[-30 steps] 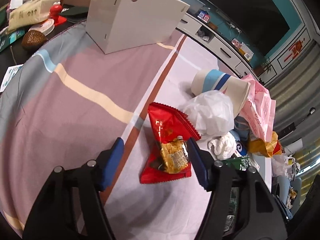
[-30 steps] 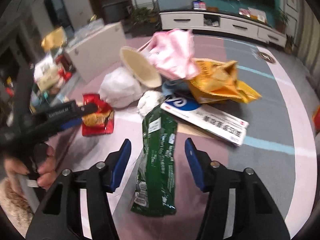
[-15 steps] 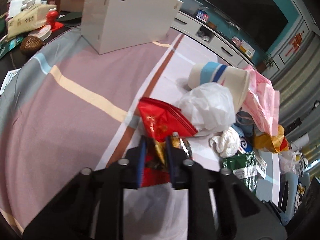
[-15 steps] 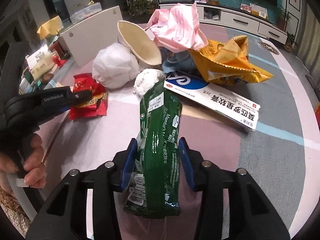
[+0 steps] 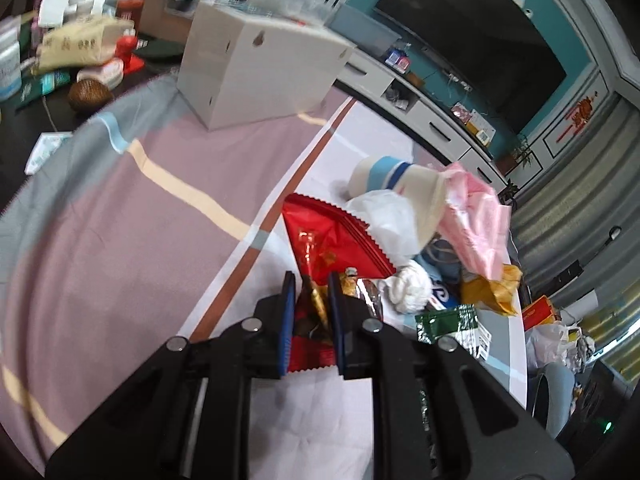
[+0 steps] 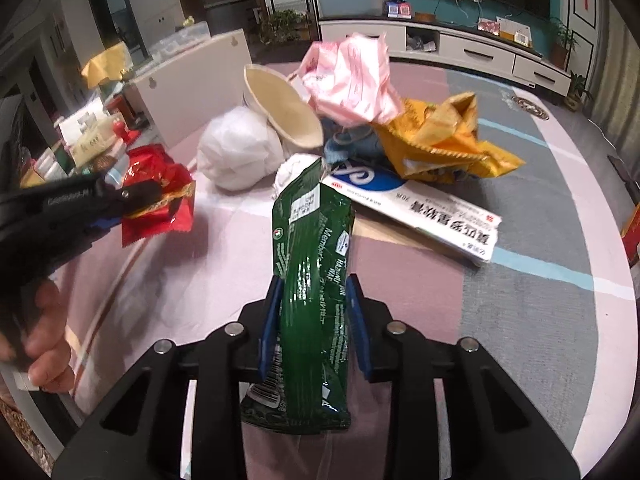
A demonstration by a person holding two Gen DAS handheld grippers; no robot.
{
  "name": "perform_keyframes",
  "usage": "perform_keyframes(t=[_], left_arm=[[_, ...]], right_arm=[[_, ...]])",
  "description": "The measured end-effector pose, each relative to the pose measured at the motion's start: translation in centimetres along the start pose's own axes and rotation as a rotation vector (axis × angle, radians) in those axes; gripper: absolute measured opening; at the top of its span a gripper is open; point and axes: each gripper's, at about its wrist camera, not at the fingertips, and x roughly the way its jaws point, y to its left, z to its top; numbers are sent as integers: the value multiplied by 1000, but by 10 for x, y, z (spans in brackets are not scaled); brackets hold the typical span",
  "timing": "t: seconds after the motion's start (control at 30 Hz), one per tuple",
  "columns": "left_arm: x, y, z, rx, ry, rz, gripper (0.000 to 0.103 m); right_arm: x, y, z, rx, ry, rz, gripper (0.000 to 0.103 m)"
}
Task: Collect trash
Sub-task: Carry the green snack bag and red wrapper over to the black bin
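Note:
My left gripper is shut on a red snack wrapper, and its blue pads pinch the crumpled gold middle. In the right wrist view, the left gripper holds the red wrapper slightly above the striped cloth. My right gripper has its jaws closing tight on a green snack packet. Both pads press on the packet's sides and its far end tilts upward. The green packet's top shows to the right in the left wrist view.
A pile of trash lies ahead: a white plastic bag, a paper cup, a pink bag, a yellow snack bag and a toothpaste box. A white box stands at the far left. A hand grips the left tool.
Both grippers went from open to shut, the left on the red wrapper and the right on the green packet. The left gripper then rose a little with the wrapper.

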Motion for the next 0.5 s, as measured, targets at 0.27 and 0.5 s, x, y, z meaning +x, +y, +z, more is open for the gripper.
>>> perform_keyframes(t=[0.27,0.5], left_arm=[[-39,-20,-29,49,-57,-4,17],[-54,-33,-62,41,-51,-24,17]], right_arm=[[-43,-29,-9,149,-53,9,32],[-81,-57,-20,244,-116,-60,32]])
